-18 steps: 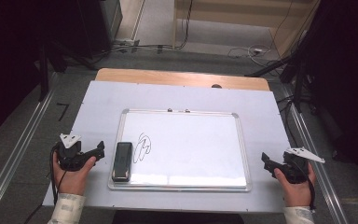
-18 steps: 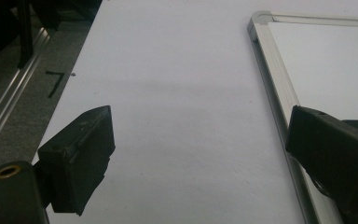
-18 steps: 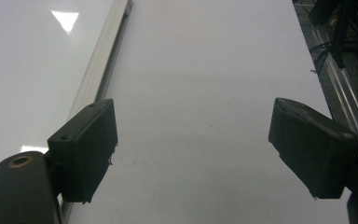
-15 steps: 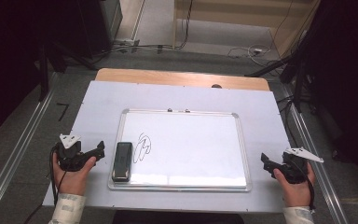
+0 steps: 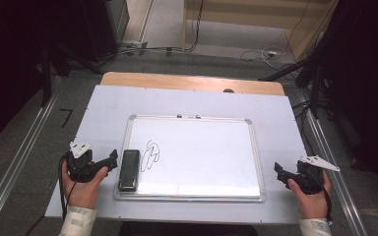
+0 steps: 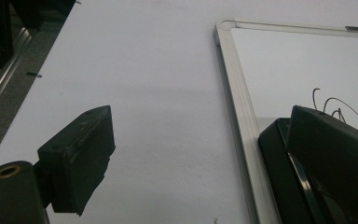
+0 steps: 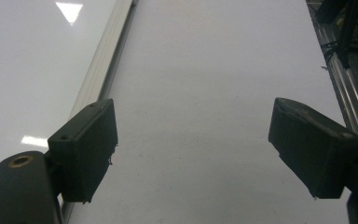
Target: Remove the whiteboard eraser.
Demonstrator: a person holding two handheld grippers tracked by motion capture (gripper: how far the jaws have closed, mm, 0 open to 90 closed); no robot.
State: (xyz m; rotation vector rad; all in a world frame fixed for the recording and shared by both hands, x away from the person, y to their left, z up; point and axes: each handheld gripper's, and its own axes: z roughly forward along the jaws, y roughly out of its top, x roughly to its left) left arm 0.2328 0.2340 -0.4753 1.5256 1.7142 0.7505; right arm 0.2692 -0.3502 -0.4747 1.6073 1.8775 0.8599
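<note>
A: What is nearest the left tool (image 5: 112, 158)?

B: A black eraser (image 5: 129, 170), a long flat block with rounded corners and a glossy top. It lies lengthwise on the left edge of the whiteboard (image 5: 202, 162), just beside a small black scribble (image 5: 151, 153).

A: Is the tool touching it?

B: It's just beside it. In the left gripper view the eraser (image 6: 284, 177) sits partly behind one jaw, across the board's silver frame; the jaws stand wide apart, released, with bare white worktop (image 6: 158, 93) between them.

A: And the right tool (image 5: 281, 171)?

B: Well apart, off the board's right side, low over the worktop. Its jaws are spread too, with nothing between them in the right gripper view.

A: The board itself?

B: White, silver-framed, flat on the worktop, blank apart from the scribble.
</note>
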